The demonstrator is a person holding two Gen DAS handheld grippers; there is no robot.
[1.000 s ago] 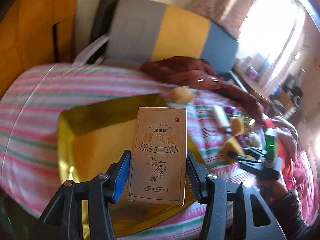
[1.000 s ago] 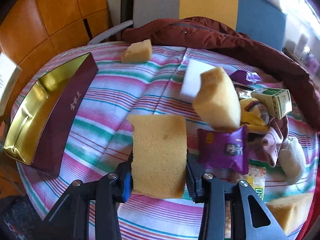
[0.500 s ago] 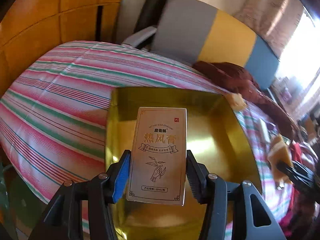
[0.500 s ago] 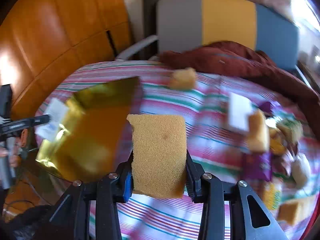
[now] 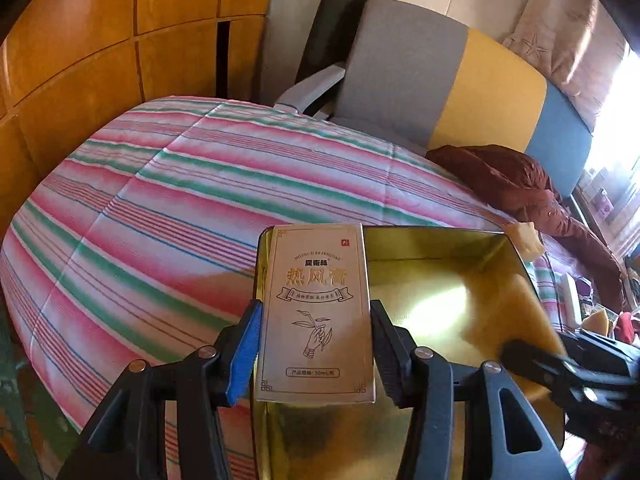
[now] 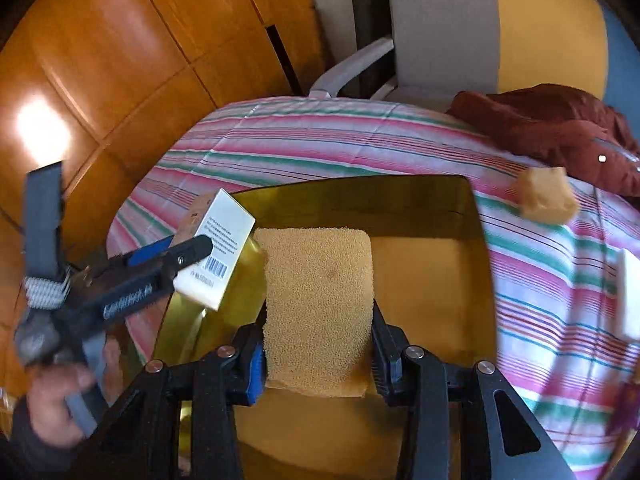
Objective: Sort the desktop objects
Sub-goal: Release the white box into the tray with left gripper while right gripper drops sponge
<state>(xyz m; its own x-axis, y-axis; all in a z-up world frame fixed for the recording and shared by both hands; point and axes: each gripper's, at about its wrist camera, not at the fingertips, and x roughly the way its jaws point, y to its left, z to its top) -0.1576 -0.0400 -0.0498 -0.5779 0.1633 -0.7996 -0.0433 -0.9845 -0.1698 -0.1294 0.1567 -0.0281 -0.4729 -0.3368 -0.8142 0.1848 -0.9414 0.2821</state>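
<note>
1. Between my left gripper [image 5: 316, 344] fingers sits a tan cardboard box [image 5: 316, 312] printed with Chinese characters and a hand holding a sprig; both pads press its sides, holding it upright.
2. My right gripper [image 6: 318, 348] is clamped on a yellow sponge [image 6: 318, 300], pads squeezing its lower edges.
3. Both loads hang over the open gold tray [image 6: 420, 200], which lies on the striped tablecloth [image 5: 180, 200]; the box is at its left rim, the sponge over its middle.
4. Beyond the tray's far right corner lies another sponge piece [image 6: 546, 196], with a white block [image 6: 630, 296] further right.
5. Behind those I see a maroon jacket [image 6: 560, 124] bunched against a grey, yellow and blue chair back [image 5: 460, 80].
</note>
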